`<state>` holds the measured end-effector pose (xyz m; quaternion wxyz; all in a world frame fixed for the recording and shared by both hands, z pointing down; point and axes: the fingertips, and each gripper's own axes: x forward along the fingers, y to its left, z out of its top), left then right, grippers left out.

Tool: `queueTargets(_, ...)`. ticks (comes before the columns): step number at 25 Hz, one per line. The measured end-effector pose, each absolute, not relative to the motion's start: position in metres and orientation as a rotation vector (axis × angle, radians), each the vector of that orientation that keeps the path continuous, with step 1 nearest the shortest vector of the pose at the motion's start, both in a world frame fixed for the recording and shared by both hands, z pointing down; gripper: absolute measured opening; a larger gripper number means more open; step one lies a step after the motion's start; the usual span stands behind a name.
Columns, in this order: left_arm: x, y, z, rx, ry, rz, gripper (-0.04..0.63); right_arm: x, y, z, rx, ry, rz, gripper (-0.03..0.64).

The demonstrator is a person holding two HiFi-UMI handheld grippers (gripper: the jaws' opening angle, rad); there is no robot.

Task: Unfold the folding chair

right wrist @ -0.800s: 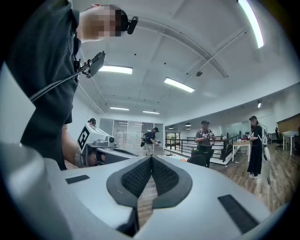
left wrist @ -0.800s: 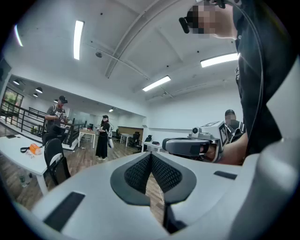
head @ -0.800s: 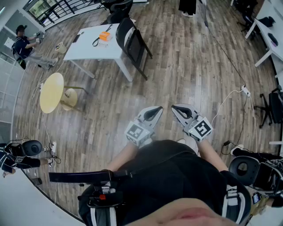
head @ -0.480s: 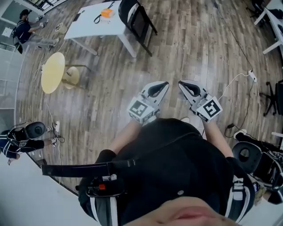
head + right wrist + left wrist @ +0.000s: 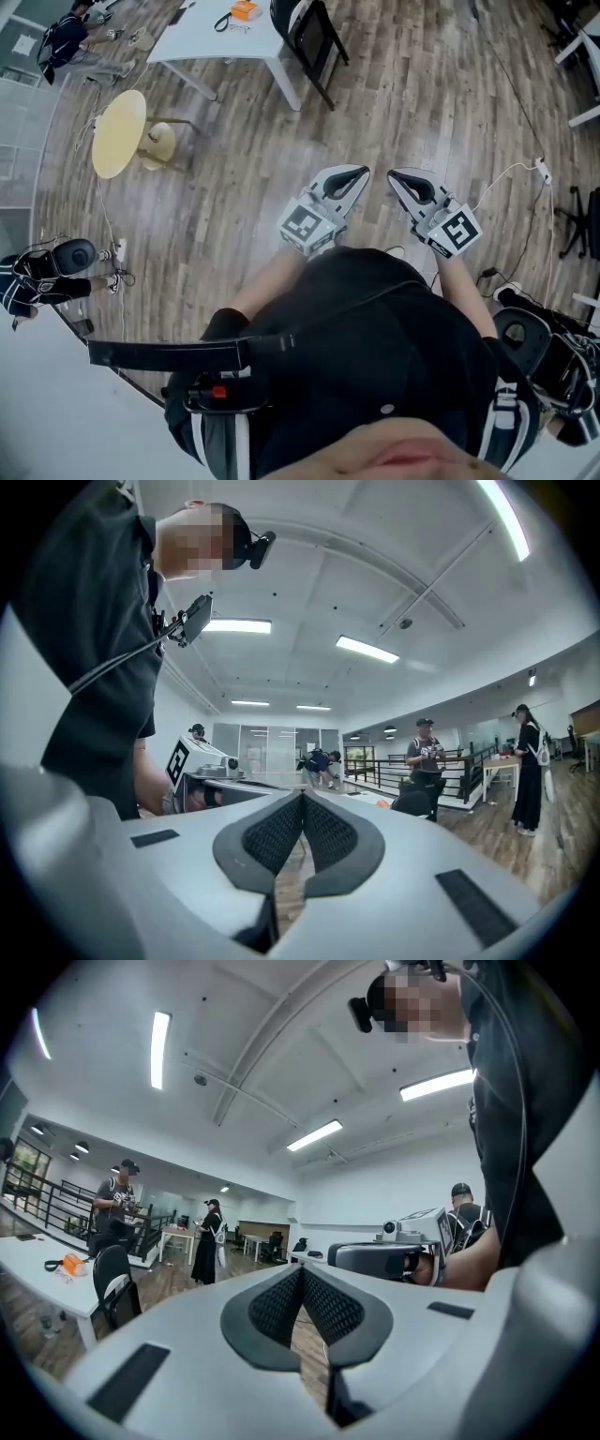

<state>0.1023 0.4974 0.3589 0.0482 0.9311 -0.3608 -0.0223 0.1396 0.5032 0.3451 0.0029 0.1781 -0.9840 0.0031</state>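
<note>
By table: one folding chair; left gripper, right gripper closed.

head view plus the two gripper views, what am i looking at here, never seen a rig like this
A person wears a camera on the head, and the head view looks down past their body to the wooden floor. Each hand carries a two-jaw tool, the left hand-held gripper and the right hand-held gripper. The other two pictures come from cameras riding on those tools, looking along the jaws. Both are shut and hold nothing. The black folding chair looks folded beside the white table, well away from both.
</note>
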Motion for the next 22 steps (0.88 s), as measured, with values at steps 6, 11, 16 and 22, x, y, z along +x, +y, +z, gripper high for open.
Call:
queueTargets(6,0.075,0.495,0.359,2.798,-1.166,-0.090,0.004,0.107,0.498,0.349,0.485,-3.098,0.089,0.008)
queueTargets(11,0.041,0.497,0.362,2.767,-1.212,-0.100,0.004,0.069,0.502,0.344,0.478,-3.107,0.018,0.008)
queueTargets(16,-0.006,0.499,0.363,2.754,-1.232,-0.115,0.003,0.024,0.504,0.346,0.486,-3.112,0.006,0.008)
queueTargets(22,-0.048,0.496,0.369,2.764,-1.228,-0.091,0.004,-0.017,0.499,0.354,0.523,-3.103,0.018,0.008)
